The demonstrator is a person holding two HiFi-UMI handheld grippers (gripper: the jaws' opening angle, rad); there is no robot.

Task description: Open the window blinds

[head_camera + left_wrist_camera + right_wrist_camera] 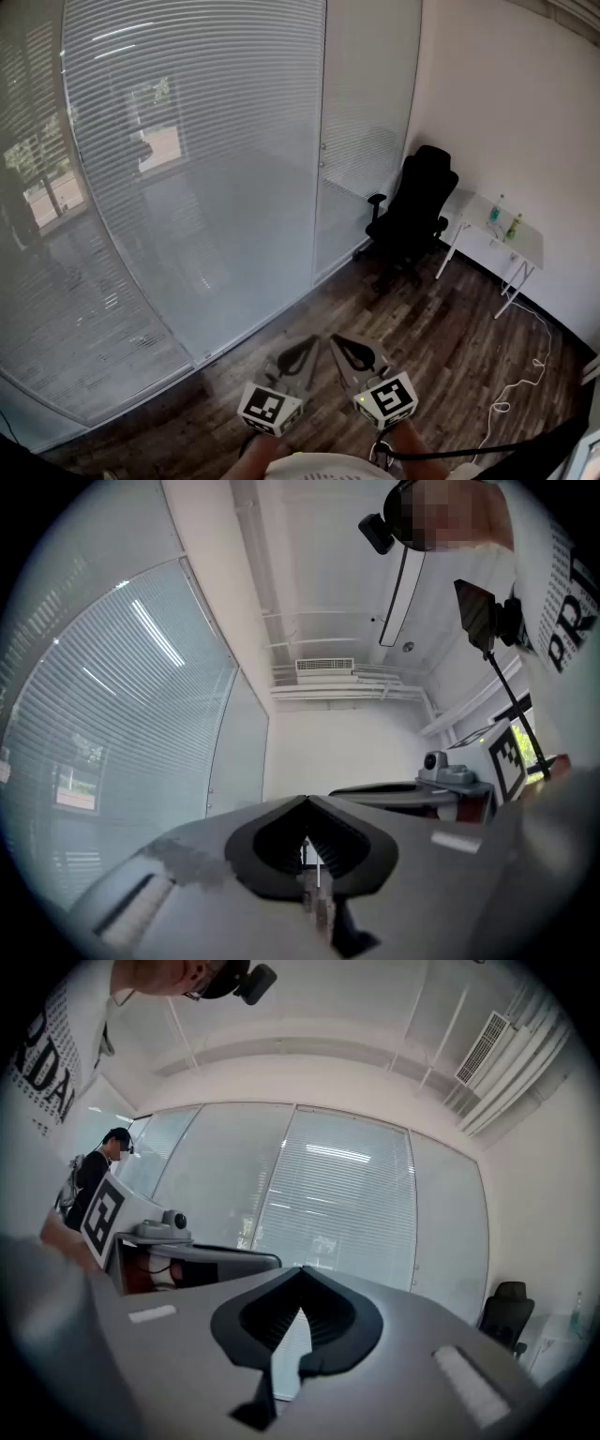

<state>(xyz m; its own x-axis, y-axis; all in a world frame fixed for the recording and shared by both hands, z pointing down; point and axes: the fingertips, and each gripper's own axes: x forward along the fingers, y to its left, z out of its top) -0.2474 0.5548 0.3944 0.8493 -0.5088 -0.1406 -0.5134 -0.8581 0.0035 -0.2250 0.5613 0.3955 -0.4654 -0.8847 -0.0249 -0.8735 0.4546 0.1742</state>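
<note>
A black office chair (413,210) stands right of centre beside a white table (525,246) against a white wall (511,103); dark wood-plank floor (441,342) fills the lower frame, crossed by a white cable (547,349).

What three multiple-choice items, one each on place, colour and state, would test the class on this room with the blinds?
1. Where is the office chair? A between the blinds and the table; B left of the blinds; C tipped over on the floor.
2. The table's colour? A white; B red; C green.
3. The left gripper and right gripper are: A both open; B both shut, empty; C shut on a cord.
Key: A, the head view shows it in that gap; A, its top is white; B, each gripper view shows jaws together on nothing.
</note>
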